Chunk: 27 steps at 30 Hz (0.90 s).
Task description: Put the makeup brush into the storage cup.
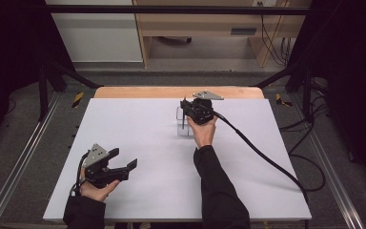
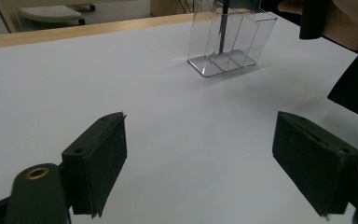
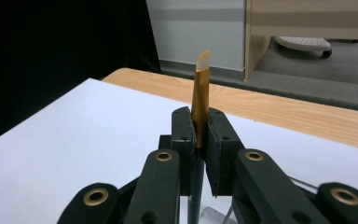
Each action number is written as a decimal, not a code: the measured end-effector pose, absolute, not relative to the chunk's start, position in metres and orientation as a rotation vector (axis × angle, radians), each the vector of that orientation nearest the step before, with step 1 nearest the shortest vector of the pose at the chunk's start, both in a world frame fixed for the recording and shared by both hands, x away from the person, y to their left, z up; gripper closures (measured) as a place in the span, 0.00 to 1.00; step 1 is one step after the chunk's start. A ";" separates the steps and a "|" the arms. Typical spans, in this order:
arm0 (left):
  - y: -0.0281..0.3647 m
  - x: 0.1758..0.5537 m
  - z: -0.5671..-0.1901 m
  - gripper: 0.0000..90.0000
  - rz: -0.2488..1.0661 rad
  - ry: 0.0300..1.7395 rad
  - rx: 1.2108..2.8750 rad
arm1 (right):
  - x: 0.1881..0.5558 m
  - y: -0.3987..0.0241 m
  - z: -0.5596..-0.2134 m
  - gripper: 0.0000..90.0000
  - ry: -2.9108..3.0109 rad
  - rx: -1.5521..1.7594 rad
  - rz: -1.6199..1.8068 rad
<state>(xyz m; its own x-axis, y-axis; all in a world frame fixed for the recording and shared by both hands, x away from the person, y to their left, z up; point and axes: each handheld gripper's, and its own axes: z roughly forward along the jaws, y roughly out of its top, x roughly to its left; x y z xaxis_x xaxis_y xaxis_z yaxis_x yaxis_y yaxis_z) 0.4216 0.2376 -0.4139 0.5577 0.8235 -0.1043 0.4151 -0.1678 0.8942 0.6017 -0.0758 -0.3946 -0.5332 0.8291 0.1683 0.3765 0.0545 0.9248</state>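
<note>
A clear plastic holder (image 1: 183, 128) with three upright compartments (image 2: 235, 44) stands on the white sheet (image 1: 147, 143), right of centre near the far edge. Above it, my right gripper (image 1: 188, 112) points down and is shut on a flat brush (image 3: 200, 88) with a golden ferrule and pale bristles. The brush's dark handle (image 2: 222, 28) reaches down into the holder, apparently into the middle compartment. My left gripper (image 1: 124, 159) rests at the front left, well away from the holder. It is open, with nothing between its pads (image 2: 98, 158).
The wooden table edge (image 1: 171, 91) runs behind the white sheet. A black cable (image 1: 267, 160) trails from the right gripper across the right side of the sheet. The right forearm (image 1: 217, 183) crosses the middle front. Black frame posts and a wooden desk (image 1: 209, 28) stand beyond.
</note>
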 end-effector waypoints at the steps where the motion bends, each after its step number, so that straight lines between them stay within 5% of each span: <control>1: 0.237 0.422 -0.414 0.19 0.509 1.023 1.787 | 0.602 -0.076 -0.395 0.93 1.931 1.205 1.479; 14: 0.235 0.422 -0.415 0.19 0.508 1.025 1.795 | 0.594 -0.078 -0.401 0.88 1.975 1.205 1.451; 20: 0.235 0.422 -0.415 0.19 0.509 1.024 1.797 | 0.588 -0.085 -0.399 0.80 1.971 1.196 1.458; 27: 0.235 0.422 -0.415 0.19 0.511 1.023 1.800 | 0.576 -0.094 -0.392 0.58 1.982 1.159 1.449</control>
